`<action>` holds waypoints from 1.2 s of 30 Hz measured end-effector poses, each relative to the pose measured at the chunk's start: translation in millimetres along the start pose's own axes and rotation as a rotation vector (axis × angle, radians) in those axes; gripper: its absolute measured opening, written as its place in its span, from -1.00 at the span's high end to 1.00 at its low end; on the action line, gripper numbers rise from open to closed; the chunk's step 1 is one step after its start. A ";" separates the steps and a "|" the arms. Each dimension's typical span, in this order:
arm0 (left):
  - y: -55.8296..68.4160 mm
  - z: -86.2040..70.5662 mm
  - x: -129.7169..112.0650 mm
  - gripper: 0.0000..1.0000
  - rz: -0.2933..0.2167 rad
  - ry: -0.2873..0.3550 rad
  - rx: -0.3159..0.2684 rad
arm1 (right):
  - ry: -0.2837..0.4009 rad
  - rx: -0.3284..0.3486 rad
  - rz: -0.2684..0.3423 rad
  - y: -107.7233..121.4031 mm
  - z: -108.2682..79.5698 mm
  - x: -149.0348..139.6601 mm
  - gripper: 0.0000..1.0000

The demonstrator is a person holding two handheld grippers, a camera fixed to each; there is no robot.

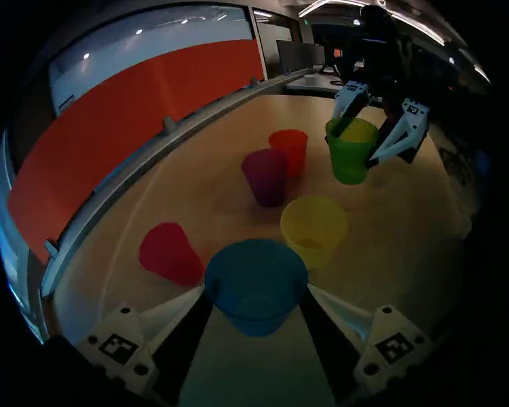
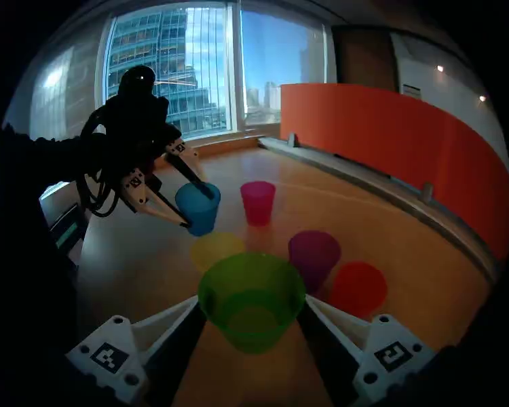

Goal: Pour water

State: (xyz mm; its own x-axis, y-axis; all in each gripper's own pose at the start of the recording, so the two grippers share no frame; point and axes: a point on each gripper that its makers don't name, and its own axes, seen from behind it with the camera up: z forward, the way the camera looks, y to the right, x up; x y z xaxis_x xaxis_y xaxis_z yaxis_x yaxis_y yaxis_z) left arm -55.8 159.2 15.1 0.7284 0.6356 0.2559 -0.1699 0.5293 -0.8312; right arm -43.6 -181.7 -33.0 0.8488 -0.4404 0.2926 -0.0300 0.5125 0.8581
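A blue cup (image 1: 256,275) is pinched by the left tool (image 1: 256,293) and a green cup (image 2: 251,288) by the right tool (image 2: 253,302); a yellow cup (image 1: 313,227) is seen between them on the tabletop (image 1: 404,224).

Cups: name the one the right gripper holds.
The green cup, clamped in the right gripper. The blue cup is in the left gripper; the others stand free on the table.
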 end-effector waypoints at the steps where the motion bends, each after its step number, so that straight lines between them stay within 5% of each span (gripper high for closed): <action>1: 0.6 1.2 -1.3 -0.70 0.001 -0.004 -0.002 | -0.005 0.000 -0.003 0.1 0.8 -1.9 -0.79; 23: 7.6 22.5 -24.7 -0.70 -0.041 -0.030 -0.031 | -0.046 -0.004 -0.001 3.6 13.9 -23.3 -0.79; 36: 4.0 19.6 -35.5 -0.69 -0.077 -0.024 -0.031 | -0.070 -0.006 0.006 2.5 18.8 -38.1 -0.79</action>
State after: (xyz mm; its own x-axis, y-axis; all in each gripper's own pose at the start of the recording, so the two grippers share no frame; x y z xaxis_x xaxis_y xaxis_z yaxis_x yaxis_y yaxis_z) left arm -95.3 149.7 12.4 0.7221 0.6072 0.3315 -0.0927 0.5597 -0.8235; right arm -86.0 -177.5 -34.1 0.8097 -0.4878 0.3264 -0.0314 0.5193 0.8540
